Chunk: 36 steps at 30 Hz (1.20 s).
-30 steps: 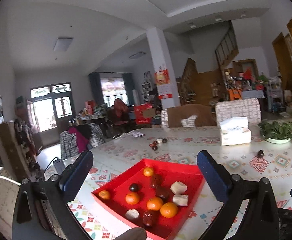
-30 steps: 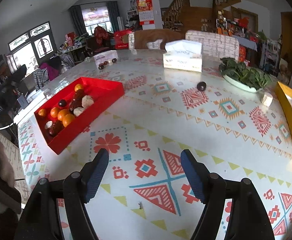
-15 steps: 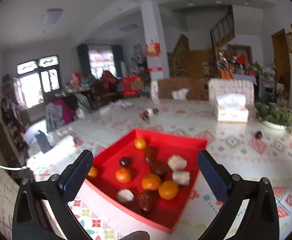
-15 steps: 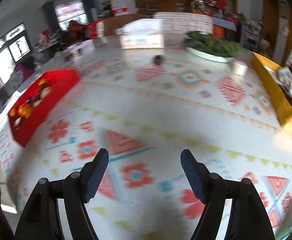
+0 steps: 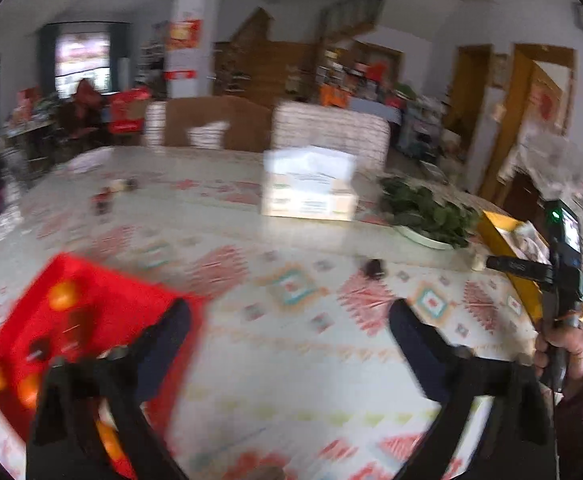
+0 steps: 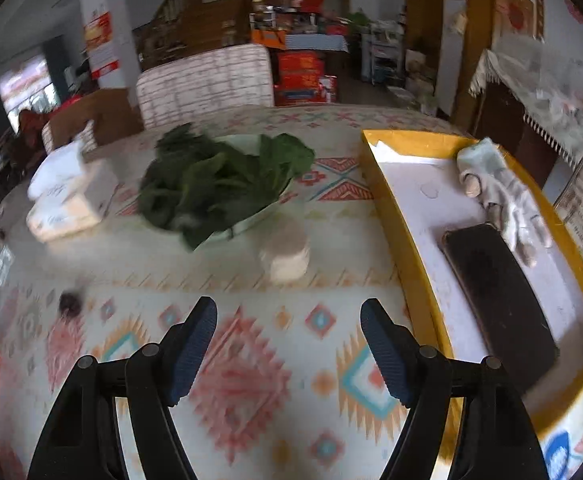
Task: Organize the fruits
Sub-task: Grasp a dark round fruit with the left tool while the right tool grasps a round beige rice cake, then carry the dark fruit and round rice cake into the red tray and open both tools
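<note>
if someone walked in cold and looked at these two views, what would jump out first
Probably the bright red tray of oranges and dark fruits at the table's left edge, partly behind the open left gripper. Next, the yellow-rimmed tray on the right, holding a pale glove and a flat dark object. Between them sits a plate of leafy greens on the patterned tablecloth.

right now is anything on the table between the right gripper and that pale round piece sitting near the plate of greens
Nothing visible. The right gripper is open and empty, and only bare patterned tablecloth lies between it and the pale round piece. The plate of greens sits beyond it, the yellow tray off to the right.
</note>
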Available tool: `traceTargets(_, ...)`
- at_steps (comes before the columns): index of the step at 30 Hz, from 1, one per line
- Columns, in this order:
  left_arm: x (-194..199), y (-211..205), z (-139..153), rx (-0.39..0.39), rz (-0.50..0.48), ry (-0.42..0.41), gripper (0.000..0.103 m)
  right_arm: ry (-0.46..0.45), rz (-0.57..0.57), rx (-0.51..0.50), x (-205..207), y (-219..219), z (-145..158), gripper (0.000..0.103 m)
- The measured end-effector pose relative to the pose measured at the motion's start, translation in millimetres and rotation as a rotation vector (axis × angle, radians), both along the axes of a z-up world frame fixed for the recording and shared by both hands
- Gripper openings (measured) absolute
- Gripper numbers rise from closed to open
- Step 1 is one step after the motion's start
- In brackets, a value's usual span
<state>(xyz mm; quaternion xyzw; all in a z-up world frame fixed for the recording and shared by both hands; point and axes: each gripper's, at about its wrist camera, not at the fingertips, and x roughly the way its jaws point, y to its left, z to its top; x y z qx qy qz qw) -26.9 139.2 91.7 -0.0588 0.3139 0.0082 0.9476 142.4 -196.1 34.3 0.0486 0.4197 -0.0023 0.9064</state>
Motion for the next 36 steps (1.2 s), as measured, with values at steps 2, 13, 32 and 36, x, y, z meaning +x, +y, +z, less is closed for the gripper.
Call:
traceTargets(2,37,-18,-17,-0.001,-0.043,0.069,0.07,0.01,-0.01,0.029,12,-4,-6,0.079)
traceTargets(13,150,-81,-76,0.106,-0.104,0.197,0.067,0.054,0.028,0.003,46,8,-28,0.07)
traceTargets(32,96,-34,-66,-0.106,-0.116,0.194,0.023,0.032,0.106,0.134,-4,15,-14,0.038)
traceTargets(36,58,1,-44,-0.161,-0.074,0.135,0.023,0.026,0.186,0.177,-29,41,-2,0.038)
